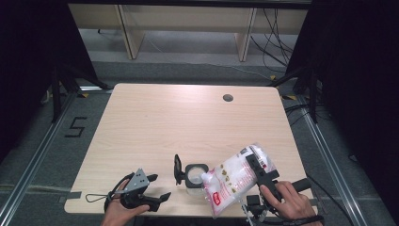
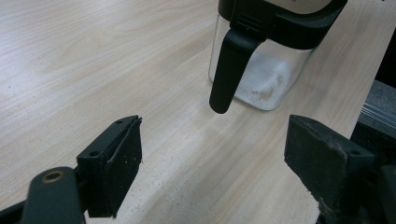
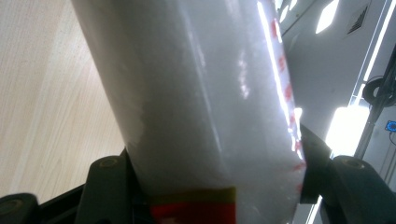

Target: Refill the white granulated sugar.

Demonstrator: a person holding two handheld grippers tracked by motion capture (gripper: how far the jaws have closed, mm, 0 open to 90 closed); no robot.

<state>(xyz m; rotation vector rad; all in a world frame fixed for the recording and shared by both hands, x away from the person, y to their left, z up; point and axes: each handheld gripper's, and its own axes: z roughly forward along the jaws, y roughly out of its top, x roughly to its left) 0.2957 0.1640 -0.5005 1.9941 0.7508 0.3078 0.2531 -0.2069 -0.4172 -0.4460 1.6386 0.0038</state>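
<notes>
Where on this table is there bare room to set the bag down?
The light wood table is bare across its far half, up to the cable hole. The near edge is crowded: left gripper, clear black-lidded jar, and right gripper holding the white plastic bag.

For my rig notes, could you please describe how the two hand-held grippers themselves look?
Both are black. The left claw carries a grey three-cornered plate with small holes on top, and a thin black cable loop trails from it. In the left gripper view its two fingers are blocky black pads, lightly dusted white. The right claw has a rounded black handle and a black cable. No sleeves show.
</notes>
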